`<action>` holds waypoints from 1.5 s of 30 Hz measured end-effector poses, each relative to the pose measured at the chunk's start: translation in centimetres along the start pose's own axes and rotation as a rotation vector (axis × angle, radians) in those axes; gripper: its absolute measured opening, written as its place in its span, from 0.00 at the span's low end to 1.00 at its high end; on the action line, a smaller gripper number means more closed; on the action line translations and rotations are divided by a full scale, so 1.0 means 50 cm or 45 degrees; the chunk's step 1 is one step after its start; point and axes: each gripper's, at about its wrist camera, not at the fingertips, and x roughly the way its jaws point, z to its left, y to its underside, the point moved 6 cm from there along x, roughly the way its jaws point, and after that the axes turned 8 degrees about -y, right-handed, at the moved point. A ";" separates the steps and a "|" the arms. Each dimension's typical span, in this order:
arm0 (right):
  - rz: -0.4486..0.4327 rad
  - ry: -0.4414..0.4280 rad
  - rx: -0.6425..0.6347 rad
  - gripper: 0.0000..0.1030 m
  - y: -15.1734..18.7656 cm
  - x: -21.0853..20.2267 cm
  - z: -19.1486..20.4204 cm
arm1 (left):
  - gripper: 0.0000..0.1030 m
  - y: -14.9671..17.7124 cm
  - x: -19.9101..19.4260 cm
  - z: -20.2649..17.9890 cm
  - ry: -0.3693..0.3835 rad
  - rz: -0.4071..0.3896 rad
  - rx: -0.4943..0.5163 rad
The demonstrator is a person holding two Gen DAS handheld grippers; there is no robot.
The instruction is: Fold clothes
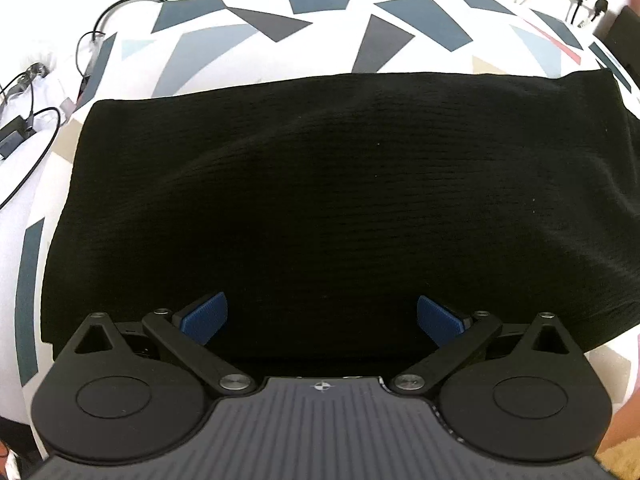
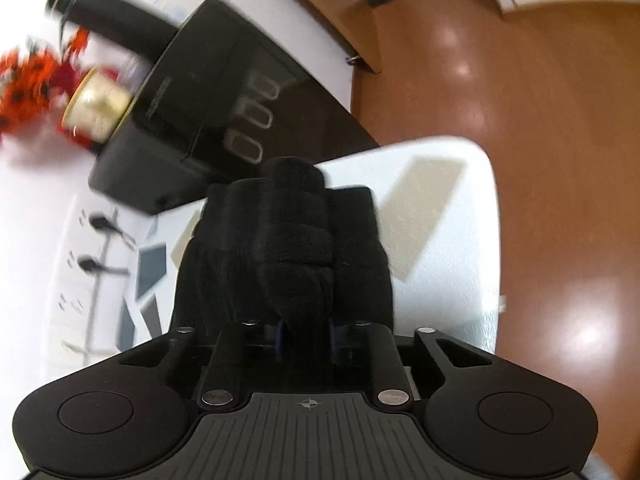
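Lying flat, black knit garment [image 1: 340, 200] bunches in right tool [image 2: 306, 336].

You won't find any wording here that you can read. The black box [image 2: 208, 96] in your right wrist view carries a line of raised lettering along its edge, but it is too blurred to make out. Each gripper body shows only a small crosshair mark, on the left gripper [image 1: 321, 386] and the right gripper [image 2: 308, 403].
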 end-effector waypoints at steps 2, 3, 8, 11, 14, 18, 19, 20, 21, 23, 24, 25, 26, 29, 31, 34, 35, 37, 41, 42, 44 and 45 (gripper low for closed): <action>-0.076 -0.183 -0.116 0.09 -0.010 -0.036 0.064 | 1.00 -0.001 0.001 -0.001 -0.004 0.006 0.002; -0.129 -0.236 -0.192 0.09 -0.009 -0.058 0.089 | 1.00 -0.001 0.001 -0.002 -0.007 0.007 0.000; -0.214 -0.049 -0.270 0.12 0.010 -0.073 0.057 | 1.00 -0.001 0.001 -0.005 -0.025 0.004 -0.009; -0.147 0.111 -0.095 0.37 0.022 -0.056 -0.034 | 1.00 0.004 -0.006 -0.008 -0.040 0.002 -0.005; -0.152 0.074 0.041 0.51 0.040 -0.071 -0.091 | 1.00 0.005 -0.010 -0.013 -0.059 0.009 0.002; -0.082 -0.006 0.074 0.51 0.067 -0.065 -0.097 | 1.00 -0.001 -0.008 -0.015 -0.067 0.030 -0.008; -0.060 -0.026 0.075 0.51 0.074 -0.060 -0.093 | 1.00 -0.003 -0.009 -0.015 -0.068 0.033 -0.013; -0.031 -0.049 0.074 0.55 0.077 -0.050 -0.083 | 0.99 -0.004 -0.010 -0.016 -0.069 0.037 -0.019; 0.000 -0.071 0.071 0.58 0.079 -0.039 -0.072 | 0.96 -0.008 -0.011 -0.017 -0.057 0.025 -0.019; 0.058 -0.061 0.071 0.60 0.087 -0.027 -0.066 | 0.88 -0.005 -0.033 -0.032 0.002 -0.056 0.054; 0.072 -0.057 0.077 0.60 0.089 -0.025 -0.065 | 0.88 -0.002 -0.047 -0.045 0.009 -0.113 0.124; 0.080 -0.055 0.085 0.56 0.089 -0.026 -0.064 | 0.88 0.000 -0.060 -0.057 0.009 -0.169 0.186; 0.092 -0.060 0.102 0.51 0.090 -0.020 -0.066 | 0.88 0.003 -0.072 -0.068 0.009 -0.224 0.247; 0.128 -0.060 0.144 0.45 0.095 -0.014 -0.065 | 0.88 0.007 -0.083 -0.087 0.061 -0.291 0.281; 0.145 -0.042 0.142 0.47 0.098 -0.019 -0.058 | 0.88 0.006 -0.074 -0.089 0.101 -0.284 0.227; 0.158 -0.019 0.154 0.66 0.114 -0.028 -0.052 | 0.88 0.001 -0.042 -0.084 0.110 -0.227 0.118; 0.165 -0.031 0.155 0.67 0.125 -0.031 -0.048 | 0.88 0.004 -0.031 -0.082 0.097 -0.205 0.115; 0.239 -0.072 0.118 0.68 0.153 -0.022 -0.037 | 0.92 0.010 -0.008 -0.078 0.070 -0.160 0.116; 0.242 -0.061 -0.044 0.27 0.170 -0.014 -0.001 | 0.93 0.019 -0.010 -0.075 0.078 -0.129 0.155; 0.233 -0.045 -0.066 0.25 0.169 -0.017 0.005 | 0.93 0.022 -0.010 -0.072 0.086 -0.117 0.146; 0.227 -0.029 -0.071 0.24 0.166 -0.032 0.010 | 0.92 0.021 -0.016 -0.068 0.088 -0.113 0.092; 0.226 -0.023 -0.072 0.26 0.165 -0.039 0.013 | 0.92 0.021 -0.020 -0.067 0.088 -0.112 0.063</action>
